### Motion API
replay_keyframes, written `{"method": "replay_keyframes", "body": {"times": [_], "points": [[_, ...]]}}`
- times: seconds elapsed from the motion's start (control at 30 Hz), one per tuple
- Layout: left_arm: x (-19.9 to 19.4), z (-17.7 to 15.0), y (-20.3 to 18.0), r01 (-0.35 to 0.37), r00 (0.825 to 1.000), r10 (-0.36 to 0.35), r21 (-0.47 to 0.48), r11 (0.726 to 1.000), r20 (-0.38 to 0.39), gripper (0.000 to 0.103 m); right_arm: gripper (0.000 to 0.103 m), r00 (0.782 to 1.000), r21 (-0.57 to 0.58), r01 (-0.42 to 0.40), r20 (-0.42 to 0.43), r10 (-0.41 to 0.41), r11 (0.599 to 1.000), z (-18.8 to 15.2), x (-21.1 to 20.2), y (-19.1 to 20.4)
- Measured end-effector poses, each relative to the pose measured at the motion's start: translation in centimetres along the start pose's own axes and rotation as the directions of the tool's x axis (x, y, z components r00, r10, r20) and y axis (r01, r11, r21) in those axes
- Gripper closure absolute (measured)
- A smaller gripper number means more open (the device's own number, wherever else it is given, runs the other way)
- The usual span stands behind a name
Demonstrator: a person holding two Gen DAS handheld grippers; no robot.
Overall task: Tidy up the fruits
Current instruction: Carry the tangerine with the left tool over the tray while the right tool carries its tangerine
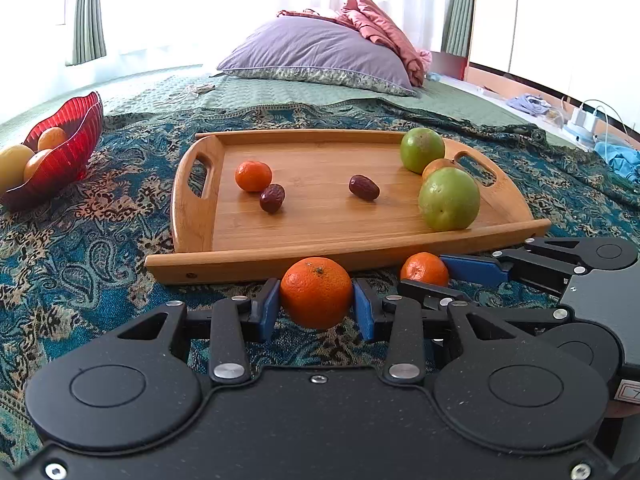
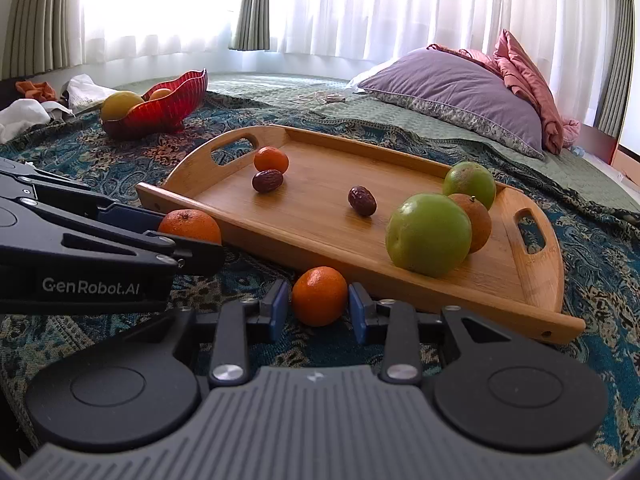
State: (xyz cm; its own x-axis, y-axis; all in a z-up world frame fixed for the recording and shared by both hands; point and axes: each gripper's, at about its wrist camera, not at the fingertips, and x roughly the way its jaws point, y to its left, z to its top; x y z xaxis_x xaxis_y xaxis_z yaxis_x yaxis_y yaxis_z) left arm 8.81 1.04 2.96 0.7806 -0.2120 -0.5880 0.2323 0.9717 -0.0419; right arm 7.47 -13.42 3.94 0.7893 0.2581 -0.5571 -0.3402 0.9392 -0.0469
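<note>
1. Orange fruit, larger [image 1: 316, 292]: pinched between the blue pads of the left gripper [image 1: 316, 306], resting on the patterned bedspread [image 1: 100, 240] just short of the tray's near rim. Both pads touch its sides.
2. Small orange fruit [image 2: 319, 295]: sits between the jaws of the right gripper [image 2: 319, 306], on the bedspread beside the tray's near rim. The pads lie close on either side; whether they press on the skin cannot be told.
3. Wooden tray [image 1: 256, 256]: two cut-out handles, lying on the bedspread directly ahead of both pairs of jaws.
4. Tray contents, ahead of the left jaws: one small orange fruit [image 1: 253, 176] with a dark red date [image 1: 272, 198] just beside it; a second date [image 1: 364, 187] alone near the middle.
5. Tray contents, ahead and right of the left jaws: two green round fruits, the nearer [image 1: 449, 199] and the farther [image 1: 422, 150], with a brownish-orange fruit [image 1: 438, 166] between them.
6. Red ribbed glass bowl [image 1: 68, 156]: far ahead and left of the left jaws, well apart from the tray, holding yellow and orange fruit.
7. Purple pillow [image 1: 316, 54]: well beyond the tray on the green quilt [image 1: 256, 94], with pink cloth [image 1: 384, 36] bunched on top.
8. Grippers stand side by side, the right one just right of the left jaws.
</note>
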Motion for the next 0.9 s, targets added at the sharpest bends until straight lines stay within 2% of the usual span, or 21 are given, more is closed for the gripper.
{"method": "replay_keyframes", "body": {"times": [0.2, 0.57, 0.9], "points": [[0.2, 0.0, 0.3, -0.004, 1.0, 0.004, -0.01, 1.0, 0.0, 0.066, 0.068, 1.0, 0.031, 0.0, -0.011, 0.0, 1.0, 0.2, 0.2, -0.3], [-0.1, 0.6, 0.6, -0.047, 0.999, 0.047, -0.007, 0.999, 0.023, 0.066, 0.068, 1.0, 0.025, -0.004, 0.028, 0.003, 1.0, 0.7, -0.8, 0.0], [0.2, 3.5, 1.6, -0.043, 0.997, 0.045, -0.02, 0.999, 0.064, 0.066, 0.068, 0.996, 0.073, 0.003, 0.083, -0.01, 0.997, 3.3, -1.5, -1.4]]}}
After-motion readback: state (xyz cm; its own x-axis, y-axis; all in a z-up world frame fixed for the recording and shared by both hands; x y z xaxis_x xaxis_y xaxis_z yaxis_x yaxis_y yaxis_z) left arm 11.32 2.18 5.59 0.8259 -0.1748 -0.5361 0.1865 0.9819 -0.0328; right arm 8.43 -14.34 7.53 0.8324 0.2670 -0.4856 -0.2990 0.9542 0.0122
